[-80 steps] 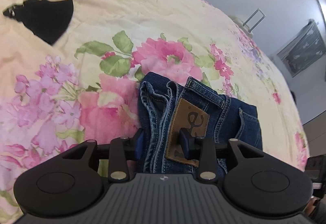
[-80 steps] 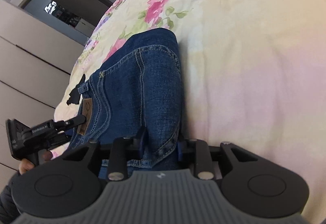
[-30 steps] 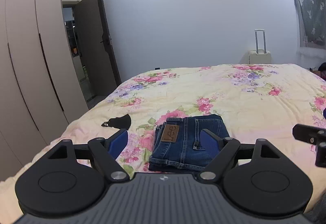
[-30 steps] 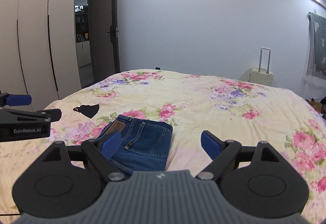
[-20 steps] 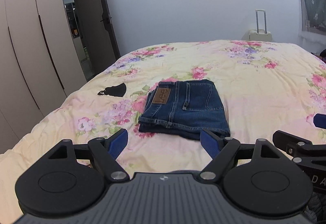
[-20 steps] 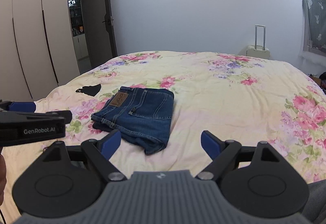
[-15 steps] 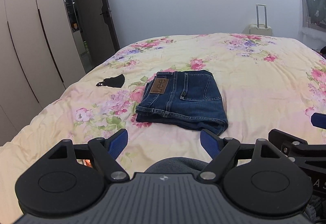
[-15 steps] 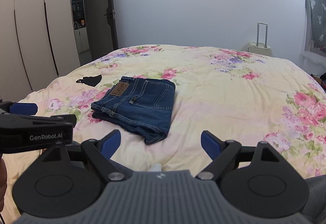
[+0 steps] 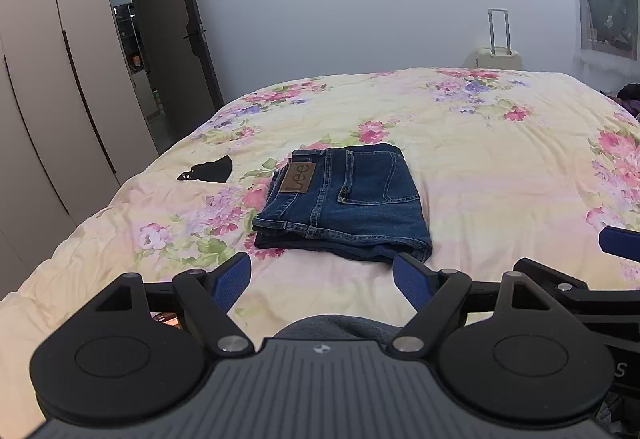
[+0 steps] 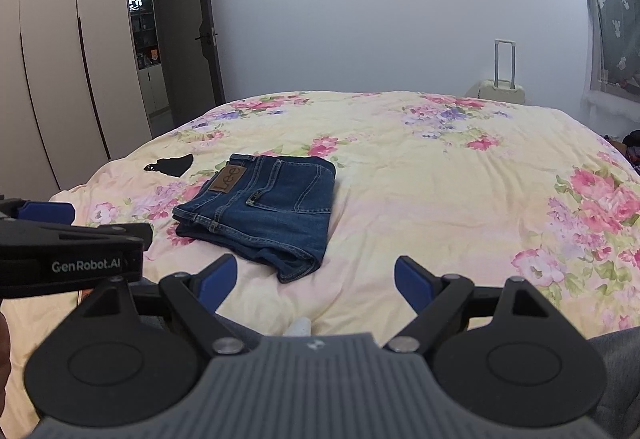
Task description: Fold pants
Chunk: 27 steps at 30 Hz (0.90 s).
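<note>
Left wrist view — jeans (image 9: 344, 205) folded on bed (image 9: 500, 167) | left gripper (image 9: 322, 279), right gripper (image 10: 316, 277) both wide, empty | looks finished — nothing left to grab

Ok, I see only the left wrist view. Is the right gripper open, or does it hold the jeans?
Observer: In its own view the right gripper is open and empty. The folded jeans lie ahead of it on the bed, untouched.
Operator: And can you see my left gripper from there?
Observer: Yes. The left gripper shows side-on at the left edge, with "GenRobot.AI" printed on it, apart from the jeans.
</note>
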Available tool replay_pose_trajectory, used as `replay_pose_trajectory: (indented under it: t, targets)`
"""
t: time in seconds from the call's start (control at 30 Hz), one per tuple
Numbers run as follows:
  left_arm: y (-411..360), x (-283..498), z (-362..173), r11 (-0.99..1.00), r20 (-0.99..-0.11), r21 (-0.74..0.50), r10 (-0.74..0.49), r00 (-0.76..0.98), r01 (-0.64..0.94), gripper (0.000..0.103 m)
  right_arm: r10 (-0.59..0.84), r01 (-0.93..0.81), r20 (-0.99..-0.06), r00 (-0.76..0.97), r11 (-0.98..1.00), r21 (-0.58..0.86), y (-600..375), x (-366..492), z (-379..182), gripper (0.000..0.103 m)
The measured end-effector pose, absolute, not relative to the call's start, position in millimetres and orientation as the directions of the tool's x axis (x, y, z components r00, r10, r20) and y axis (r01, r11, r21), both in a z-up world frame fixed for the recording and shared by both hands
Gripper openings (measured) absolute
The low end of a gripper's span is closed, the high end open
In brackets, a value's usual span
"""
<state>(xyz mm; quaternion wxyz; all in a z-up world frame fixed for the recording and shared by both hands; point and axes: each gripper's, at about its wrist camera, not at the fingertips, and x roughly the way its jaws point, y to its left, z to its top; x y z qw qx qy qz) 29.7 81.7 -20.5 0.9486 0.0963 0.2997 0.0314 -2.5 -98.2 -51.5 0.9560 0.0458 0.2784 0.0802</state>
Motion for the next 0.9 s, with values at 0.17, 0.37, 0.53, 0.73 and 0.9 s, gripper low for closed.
replay_pose_trajectory:
  t: [0.17,0.37,0.53,0.73,0.9]
  targets:
    - [81.8,30.4,-20.9,0.98,-0.568,0.2,0.112,0.816,0.004,0.095,0.179,-0.126,-0.524,0.832,0.983,0.136,-99.2,-1.3,-50.5,0.082]
    - [83.5,29.9,-20.3,0.98,-0.567,0.198,0.116,0.816,-0.001,0.095,0.18,-0.127,-0.524,0.833,0.983,0.136,-99.7,-2.5,-50.4,0.082]
    - [83.1,29.8,-19.6,0.98,-0.565,0.198,0.113,0.818,0.002,0.095,0.18,-0.127,-0.524,0.833,0.983,0.135,-99.4,-2.4,-50.6,0.082]
    - [82.3,28.9,-18.7,0.981,-0.562,0.196,0.107,0.82,0.007,0.095,0.18,-0.127,-0.523,0.833,0.983,0.136,-99.5,-2.8,-50.3,0.082]
    - [81.5,29.0,-18.0,0.981,-0.562,0.196,0.106,0.82,0.008,0.095,0.18,-0.128,-0.523,0.833,0.983,0.136,-99.6,-2.9,-50.2,0.082]
